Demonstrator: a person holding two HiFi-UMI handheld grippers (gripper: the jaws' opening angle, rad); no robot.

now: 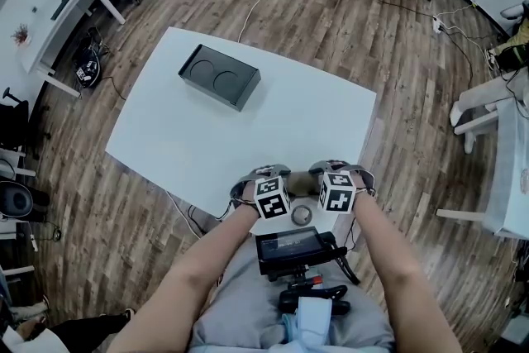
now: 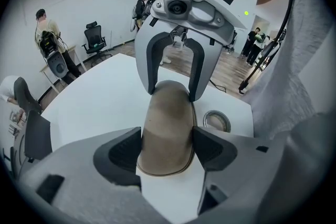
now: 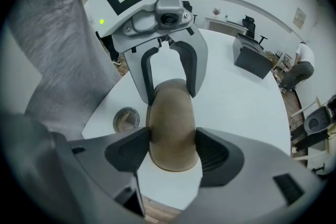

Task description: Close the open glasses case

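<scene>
Floor (image 1: pixel 372 37): wood planks all round the table, with cables trailing across them.
Tabletop (image 1: pixel 248 136): white. From the head view I look steeply down on it, and my two arms reach in over its near edge.
Black box (image 1: pixel 219 77): sits toward the far left of the tabletop, well apart from my hands. Its top has two round hollows. In the right gripper view it shows as a dark block (image 3: pixel 252 63) far off to the right.
Left hand-held gripper (image 2: pixel 167 150): pinching one end of the glasses case, with both dark pads pressed against the case's sides. In the head view it sits near the front edge (image 1: pixel 260 182), under its marker cube.
Right hand-held gripper (image 3: pixel 170 152): pinching the opposite end of the same case, pads touching on either side. It faces the left one head-on, so each gripper view shows the other's jaws astride the far end (image 2: pixel 173 89). In the head view it is just right of its partner (image 1: pixel 335 186).
Glasses case (image 2: pixel 165 128): tan, lying flat on the tabletop near the front edge, held between the two grippers (image 1: pixel 302 184). The top I see is one smooth rounded shell (image 3: pixel 170 128) — a thin rim line runs round the near end.
Ring (image 1: pixel 302 216): small, round and grey. It lies flat just beside the case on the side toward me (image 2: pixel 217 120) (image 3: pixel 126 119), not touching it.
</scene>
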